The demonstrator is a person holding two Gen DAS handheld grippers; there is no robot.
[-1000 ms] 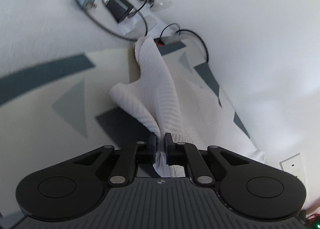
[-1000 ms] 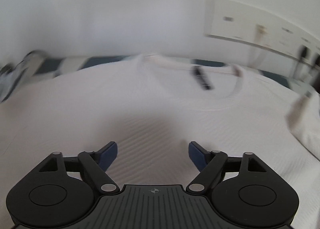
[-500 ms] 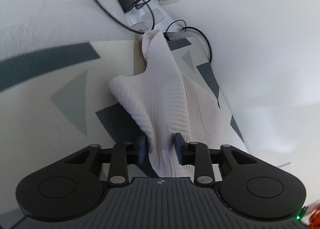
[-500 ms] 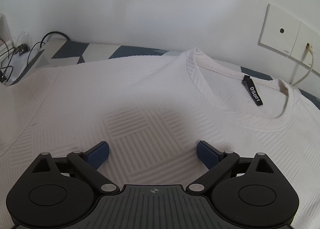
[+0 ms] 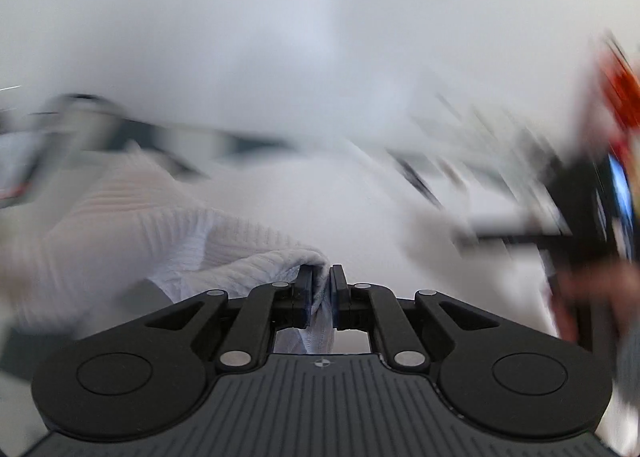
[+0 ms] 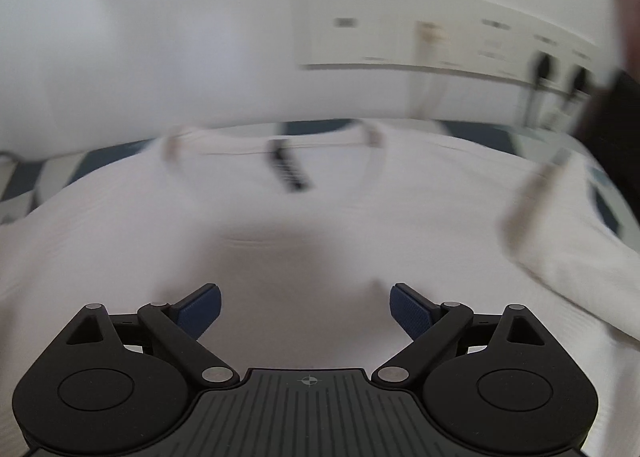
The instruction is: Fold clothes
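A white textured T-shirt (image 6: pixel 320 217) lies spread on a patterned surface, its collar and black neck label (image 6: pixel 290 169) at the far side. My right gripper (image 6: pixel 306 301) is open and empty, hovering low over the shirt's middle. My left gripper (image 5: pixel 321 277) is shut on a bunched sleeve of the T-shirt (image 5: pixel 256 261), which trails off to the left. The left wrist view is heavily motion-blurred.
A white wall with a socket panel (image 6: pixel 440 33) and plugged cables stands behind the surface. The grey and dark blue patterned cover (image 6: pixel 48 177) shows at the left edge. A blurred dark and red object (image 5: pixel 616 185) is at the right of the left wrist view.
My left gripper closed on the sleeve again and swung fast, turning toward the shirt body and wall. My right gripper swung right; it stays open over the shirt.
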